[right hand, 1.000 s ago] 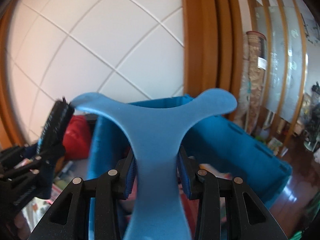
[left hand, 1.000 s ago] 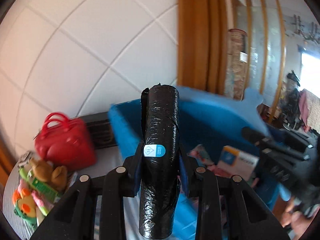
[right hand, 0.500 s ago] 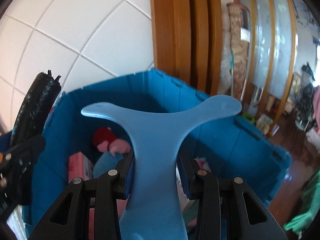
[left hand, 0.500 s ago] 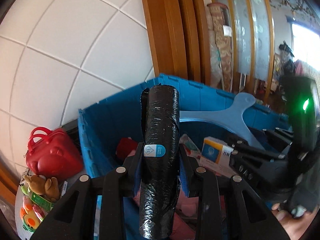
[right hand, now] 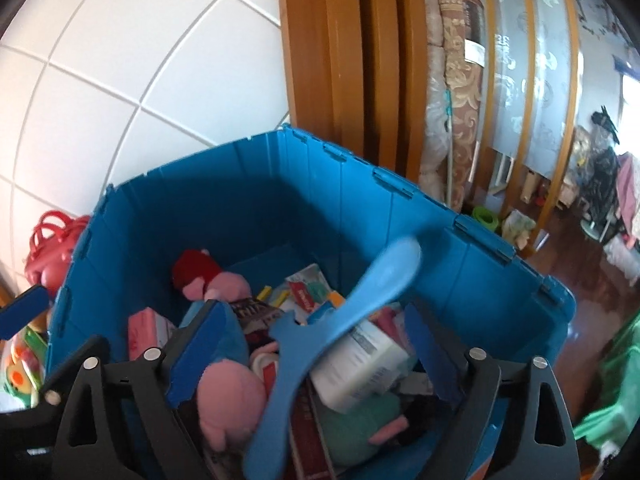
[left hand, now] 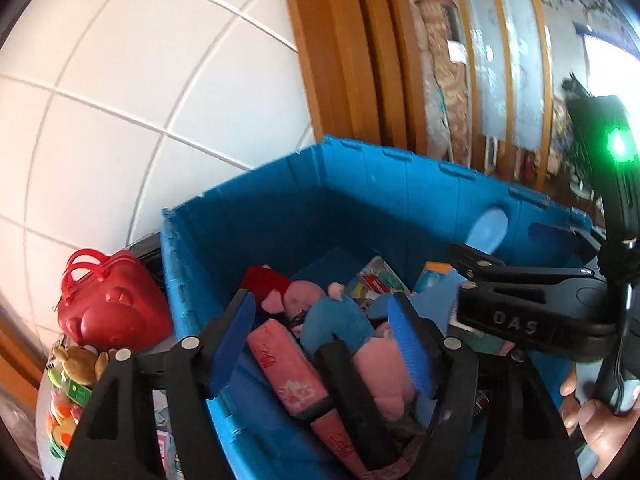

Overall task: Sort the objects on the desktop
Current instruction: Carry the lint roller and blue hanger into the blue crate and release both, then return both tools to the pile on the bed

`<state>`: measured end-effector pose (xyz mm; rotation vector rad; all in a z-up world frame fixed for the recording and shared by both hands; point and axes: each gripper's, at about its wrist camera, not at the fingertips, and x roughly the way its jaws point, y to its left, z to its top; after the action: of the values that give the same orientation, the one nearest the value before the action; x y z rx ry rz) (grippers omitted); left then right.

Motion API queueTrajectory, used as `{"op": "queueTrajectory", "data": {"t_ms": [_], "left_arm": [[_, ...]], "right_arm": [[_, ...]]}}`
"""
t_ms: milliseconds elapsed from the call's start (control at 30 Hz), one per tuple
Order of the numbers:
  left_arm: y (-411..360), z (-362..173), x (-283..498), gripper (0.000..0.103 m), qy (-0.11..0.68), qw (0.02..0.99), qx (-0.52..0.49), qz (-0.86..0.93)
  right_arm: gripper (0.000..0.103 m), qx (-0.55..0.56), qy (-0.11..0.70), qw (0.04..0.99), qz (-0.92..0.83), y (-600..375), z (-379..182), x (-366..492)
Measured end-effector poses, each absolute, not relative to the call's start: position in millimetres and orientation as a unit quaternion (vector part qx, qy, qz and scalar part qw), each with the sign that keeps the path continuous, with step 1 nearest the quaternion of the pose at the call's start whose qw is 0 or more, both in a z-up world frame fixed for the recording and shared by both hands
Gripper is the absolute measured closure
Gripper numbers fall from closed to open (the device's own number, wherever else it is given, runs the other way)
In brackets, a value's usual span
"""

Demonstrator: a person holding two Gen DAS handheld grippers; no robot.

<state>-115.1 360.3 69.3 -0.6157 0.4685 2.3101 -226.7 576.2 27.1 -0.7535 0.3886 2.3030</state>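
I have just been opening both jaws over the blue crate (right hand: 400, 216), so the black roll (left hand: 352, 392) low in frame under my left gripper (left hand: 324, 344) and the blue Y-shaped piece (right hand: 340, 332) slipping from my right gripper (right hand: 316, 360) drop in; next I'd draw both back for another item.

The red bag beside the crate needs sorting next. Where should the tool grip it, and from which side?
Take the red bag by its two handles, coming down from above. They stand up together as thin loops, a narrow bite for the tool; the body looks broad, rounded and glossy. The wall of the blue crate stands close beside it, so a sideways approach looks cramped.
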Motion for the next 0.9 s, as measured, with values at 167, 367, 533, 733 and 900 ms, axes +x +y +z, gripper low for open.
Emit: {"op": "queueTrajectory", "data": {"t_ms": [167,367,533,733,900], "left_arm": [[293,83,-110,0.025,0.143,0.314,-0.197,0.918],[188,68,-117,0.014,0.117,0.259,-0.177,0.942],[98,28,-142,0.014,0.122,0.180,-0.190,0.957],[0,-49,-183,0.014,0.088,0.109,-0.261,0.955],[-46,-127,-210,0.014,0.085,0.069,-0.346,0.932]], "right_arm": [[0.000,-0.251,0.139,0.345,0.894,557,38,-214],[0.000,-0.183,0.108,0.299,0.930,460,75,-209],[0.000,-0.163,0.101,0.208,0.959,379,80,-233],[0.000,-0.197,0.073,0.117,0.971,282,30,-297],[0.000,-0.281,0.066,0.081,0.954,235,-51,-357]]}}
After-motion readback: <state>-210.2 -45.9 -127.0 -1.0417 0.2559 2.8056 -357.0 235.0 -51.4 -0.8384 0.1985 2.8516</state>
